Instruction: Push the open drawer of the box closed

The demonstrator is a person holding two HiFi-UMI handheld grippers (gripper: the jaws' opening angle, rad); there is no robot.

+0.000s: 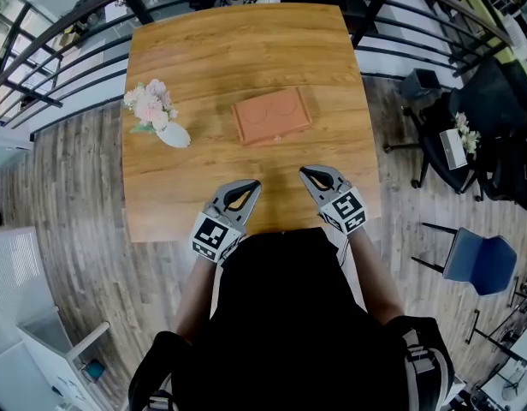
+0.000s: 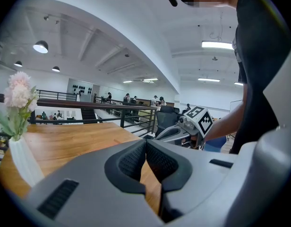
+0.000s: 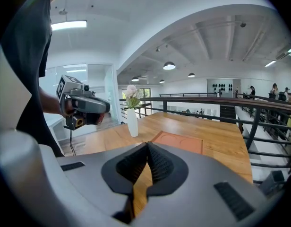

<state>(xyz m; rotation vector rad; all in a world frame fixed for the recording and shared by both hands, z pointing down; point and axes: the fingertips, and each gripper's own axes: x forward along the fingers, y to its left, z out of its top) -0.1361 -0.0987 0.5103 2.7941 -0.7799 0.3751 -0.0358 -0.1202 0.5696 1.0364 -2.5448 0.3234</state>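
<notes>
**Both tools closed, held short of the box**

Head view: a flat, rectangular, terracotta-coloured box [image 1: 271,116] lies near the middle of the light wooden worktop [image 1: 212,54]. To its left, well apart, stands a white vase with pink flowers [image 1: 161,120]. The left tool [image 1: 251,185] and the right tool [image 1: 306,173] hover over the near edge of the worktop, side by side, their tips angled towards each other. Both are clear of the box. A small pale spot shows on the box's near edge, but this view is too distant to tell how far any drawer stands out.

Left gripper view: the tool's ribbed dark pads [image 2: 135,159] meet at their tips with nothing between them, and only worktop wood shows through the gap below. The box is out of sight here. The vase stands at the far left and the right tool floats beyond, with a black railing [image 2: 112,109] behind.

Right gripper view: its pads [image 3: 157,162] are likewise pressed together at the tips and grip nothing. This view alone shows the box low on, just past the jaws, with two faint rounded outlines on its lid.
</notes>
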